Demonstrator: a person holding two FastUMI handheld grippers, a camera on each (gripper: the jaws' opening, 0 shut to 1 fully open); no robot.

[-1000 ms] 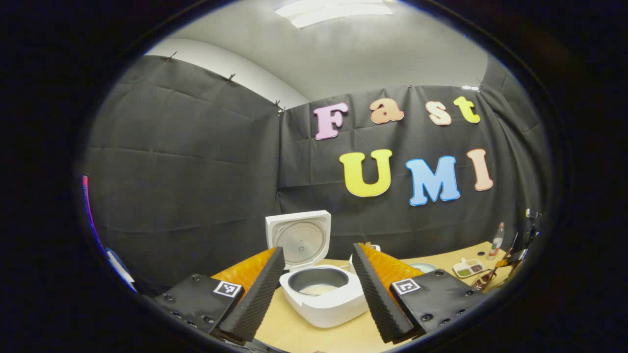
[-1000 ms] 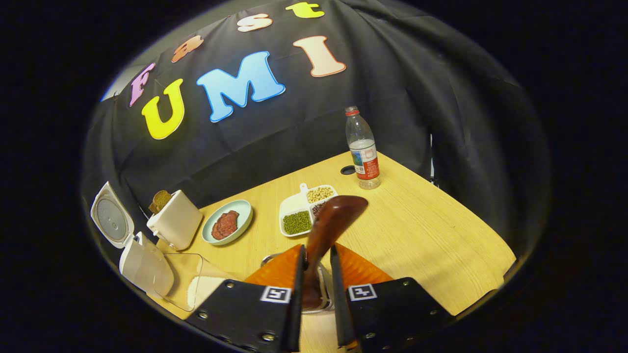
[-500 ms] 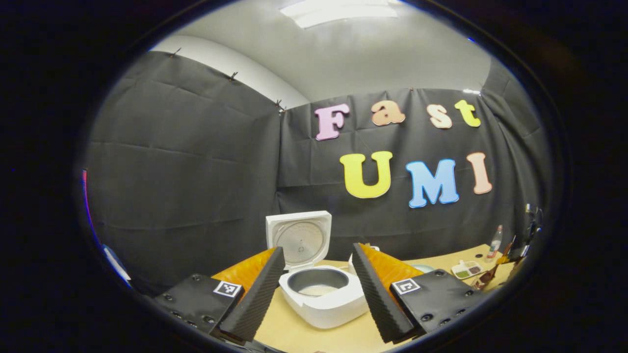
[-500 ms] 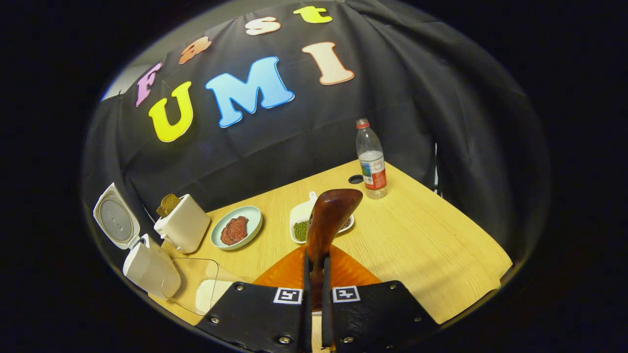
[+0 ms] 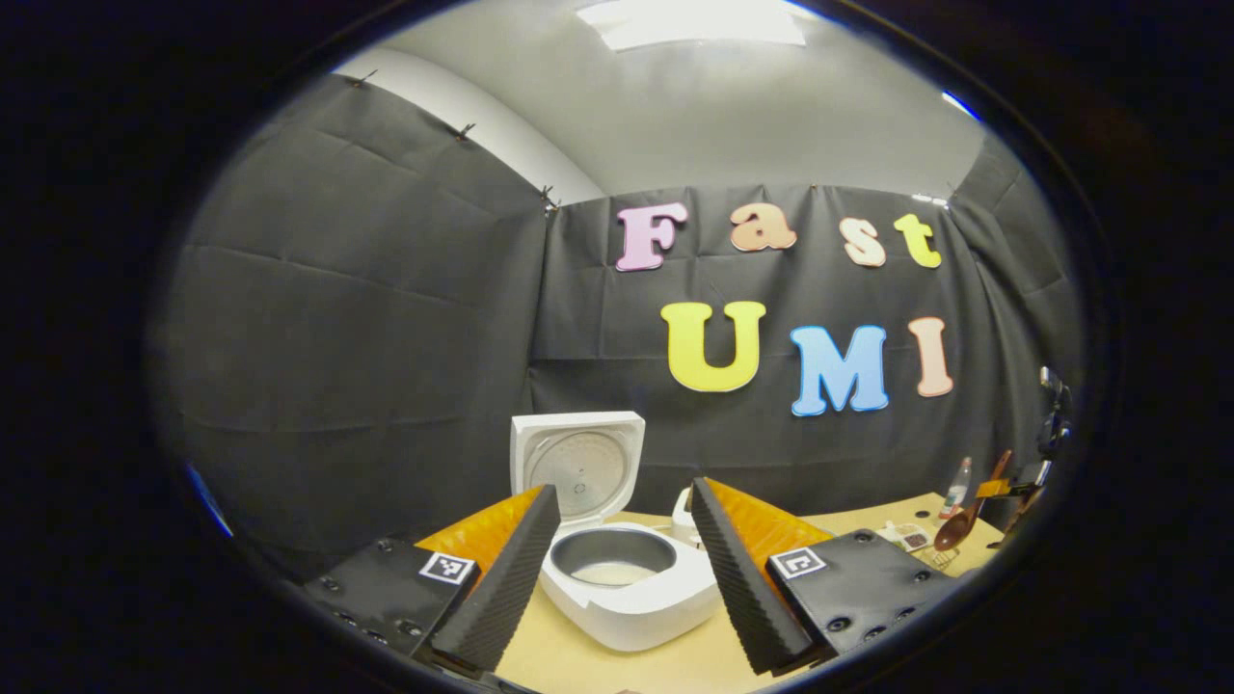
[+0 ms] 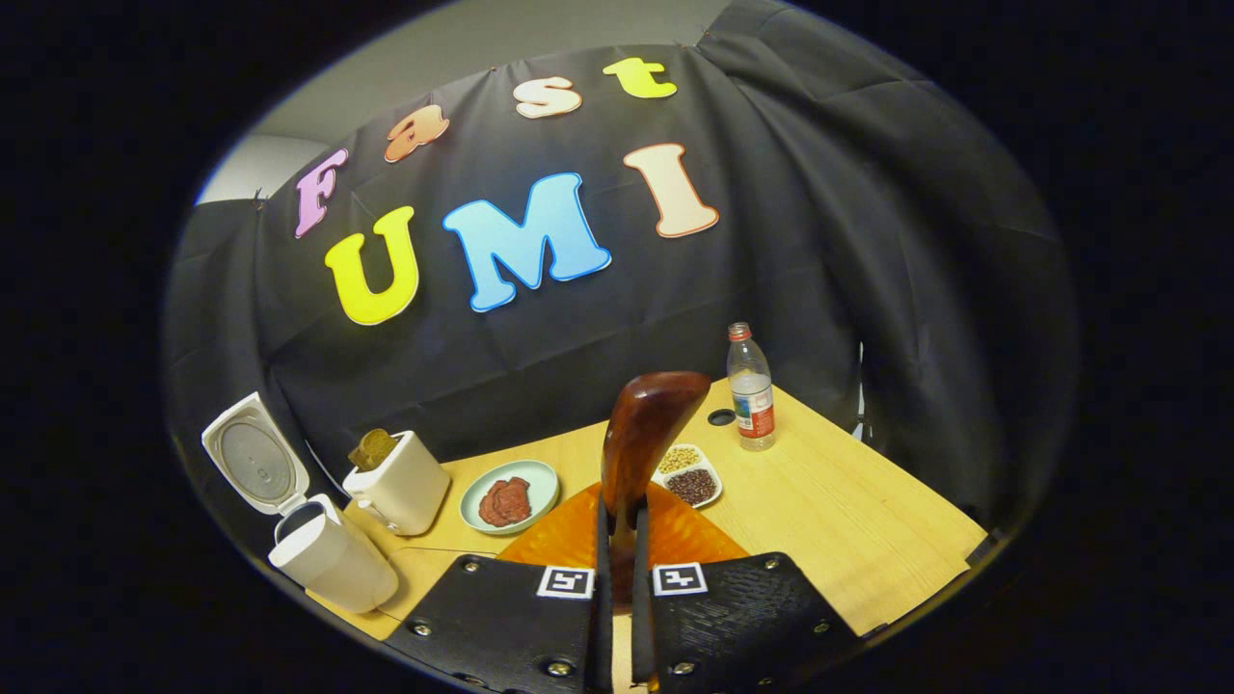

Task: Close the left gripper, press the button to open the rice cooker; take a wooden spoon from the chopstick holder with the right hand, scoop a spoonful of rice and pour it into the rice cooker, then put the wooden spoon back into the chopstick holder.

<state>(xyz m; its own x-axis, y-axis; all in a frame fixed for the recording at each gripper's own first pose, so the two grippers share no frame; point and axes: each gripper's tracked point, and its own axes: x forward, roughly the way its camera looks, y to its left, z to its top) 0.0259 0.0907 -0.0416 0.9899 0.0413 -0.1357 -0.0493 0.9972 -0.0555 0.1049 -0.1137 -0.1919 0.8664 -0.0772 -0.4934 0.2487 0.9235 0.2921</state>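
Right gripper view: right tool [image 6: 617, 540], fingers pressed together on the handle of the wooden spoon [image 6: 644, 424]. Spoon: dark reddish-brown, glossy, bowl uppermost, rising straight ahead of the tool. Beyond it on the tabletop [image 6: 848, 520]: a divided white dish [image 6: 690, 476] of beans and a clear bottle [image 6: 751, 389] with red cap and red-and-white label, writing too small to read. Ahead and left: a pale plate [image 6: 509, 495] with a reddish piece, a white toaster [image 6: 400, 484] holding toast, and the rice cooker [image 6: 328, 559], white, lid up.

Left gripper view: left tool [image 5: 625, 559], fingers spread wide apart, holding nothing. Rice cooker [image 5: 617, 578] between and just beyond the fingers; grey inner pot, a pale layer at its bottom, lid hinged upright behind. Far right: right tool [image 5: 1007, 487] with the spoon [image 5: 964, 516], bowl downward.
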